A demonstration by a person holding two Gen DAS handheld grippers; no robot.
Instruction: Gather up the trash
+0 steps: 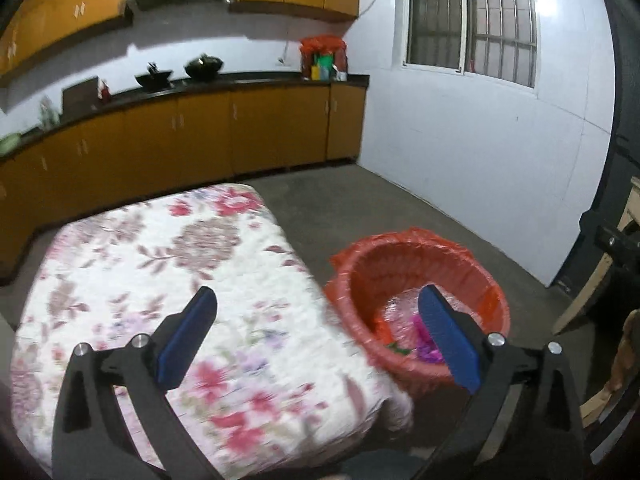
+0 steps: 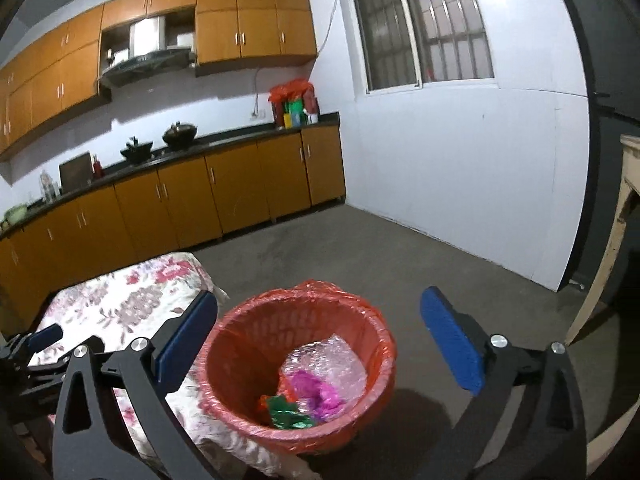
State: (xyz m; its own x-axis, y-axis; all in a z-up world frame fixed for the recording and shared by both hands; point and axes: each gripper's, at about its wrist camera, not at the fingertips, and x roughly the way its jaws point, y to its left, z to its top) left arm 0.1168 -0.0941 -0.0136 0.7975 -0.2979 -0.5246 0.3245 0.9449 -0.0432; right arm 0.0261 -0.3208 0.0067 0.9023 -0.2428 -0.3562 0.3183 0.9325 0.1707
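A red bin lined with a red plastic bag [image 2: 224, 344] stands on the floor beside a table under a floral cloth [image 1: 160, 280]. Inside lie bubble wrap [image 2: 336, 360], a magenta wrapper [image 2: 312, 390] and a green wrapper [image 2: 288, 414]. My right gripper [image 2: 320, 320] is open and empty above the bin. My left gripper [image 1: 318, 312] is open and empty over the table's right edge; the bin [image 1: 360, 280] shows past its right finger. The left gripper's finger [image 2: 44, 336] shows at the left edge of the right wrist view.
Orange kitchen cabinets [image 2: 180, 196] with a dark counter run along the far wall, with pots and a red bag on top. A white wall with a barred window [image 2: 420, 28] is on the right. A wooden frame [image 2: 612, 248] stands at far right. Grey floor surrounds the bin.
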